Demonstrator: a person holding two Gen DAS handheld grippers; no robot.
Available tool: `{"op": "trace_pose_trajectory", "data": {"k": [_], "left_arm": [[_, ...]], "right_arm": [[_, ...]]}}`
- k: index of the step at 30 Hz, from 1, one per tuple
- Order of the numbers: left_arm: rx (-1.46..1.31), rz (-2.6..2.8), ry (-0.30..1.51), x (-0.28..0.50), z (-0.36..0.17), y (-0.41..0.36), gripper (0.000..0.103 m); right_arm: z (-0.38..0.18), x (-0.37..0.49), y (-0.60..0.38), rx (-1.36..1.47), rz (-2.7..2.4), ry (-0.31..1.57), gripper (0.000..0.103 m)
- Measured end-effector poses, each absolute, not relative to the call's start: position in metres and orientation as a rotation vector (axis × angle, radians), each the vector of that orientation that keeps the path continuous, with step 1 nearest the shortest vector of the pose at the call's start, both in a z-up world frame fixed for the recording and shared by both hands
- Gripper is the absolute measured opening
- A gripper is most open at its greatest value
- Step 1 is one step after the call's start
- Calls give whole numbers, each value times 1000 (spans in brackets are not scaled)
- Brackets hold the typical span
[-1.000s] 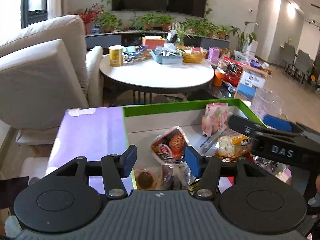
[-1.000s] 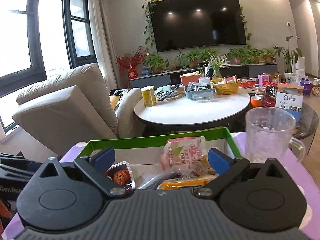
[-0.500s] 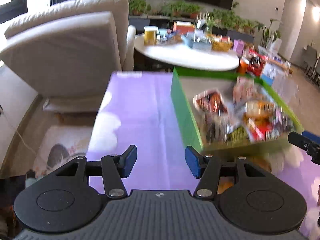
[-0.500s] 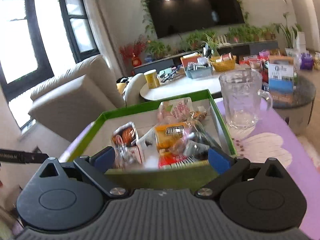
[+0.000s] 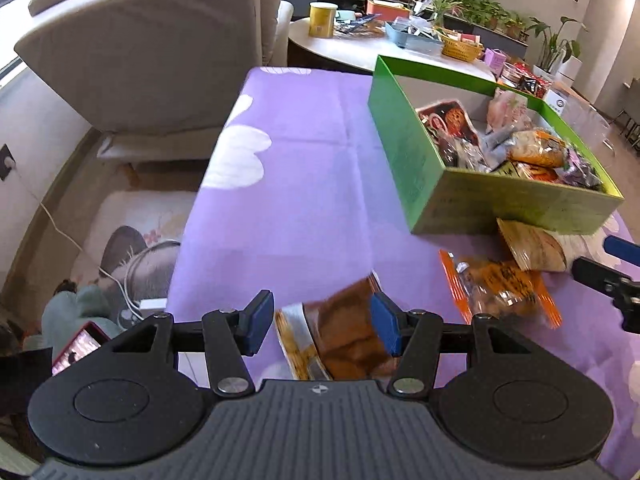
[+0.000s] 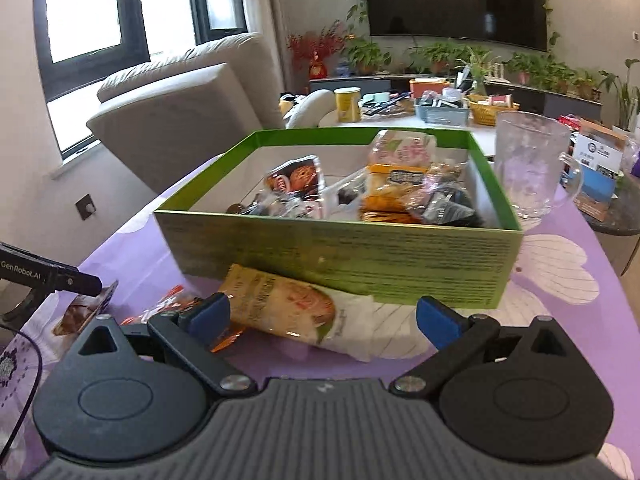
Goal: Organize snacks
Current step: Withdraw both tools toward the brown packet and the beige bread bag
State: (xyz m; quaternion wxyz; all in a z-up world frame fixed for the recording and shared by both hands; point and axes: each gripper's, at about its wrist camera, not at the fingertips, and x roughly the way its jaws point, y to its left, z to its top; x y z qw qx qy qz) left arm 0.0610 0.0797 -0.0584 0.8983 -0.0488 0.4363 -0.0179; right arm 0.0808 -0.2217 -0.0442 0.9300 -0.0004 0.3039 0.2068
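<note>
While my left claw hangs over the purple flowered tablecloth with its blue pads spread, a brown snack packet lies flat on the cloth between them; the right pad looks close to the packet's edge, but I cannot tell whether it touches. Ahead and to the right of that claw stands the green cardboard box, already heaped with wrapped snacks. Just short of the box's near wall lie an orange-edged packet and a yellow-and-white wrapped snack. My right claw is likewise released, pads wide apart. The yellow-and-white wrapped snack lies on the cloth between and just beyond its pads, leaning against the green cardboard box directly ahead. To that claw's left sits the orange-edged packet, partly hidden by its left finger. Ahead and to the right, beside the box, stands a clear glass mug.
</note>
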Motion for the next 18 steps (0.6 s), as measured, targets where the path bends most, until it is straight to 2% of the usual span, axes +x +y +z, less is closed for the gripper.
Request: {"op": "trace_pose_trajectory", "data": {"k": [10,13,18], "left_arm": [[-89,-149,929,43,-62,54,51],[-66,-223,932,39,-62,41,51],[-13,-265,916,38,-62,25,51]], "right_arm": [[-73,77,-201,-238,328,681,63],[-74,85,-201,-193,279,664,63],[-56,88,-234,101,176,564,63]]}}
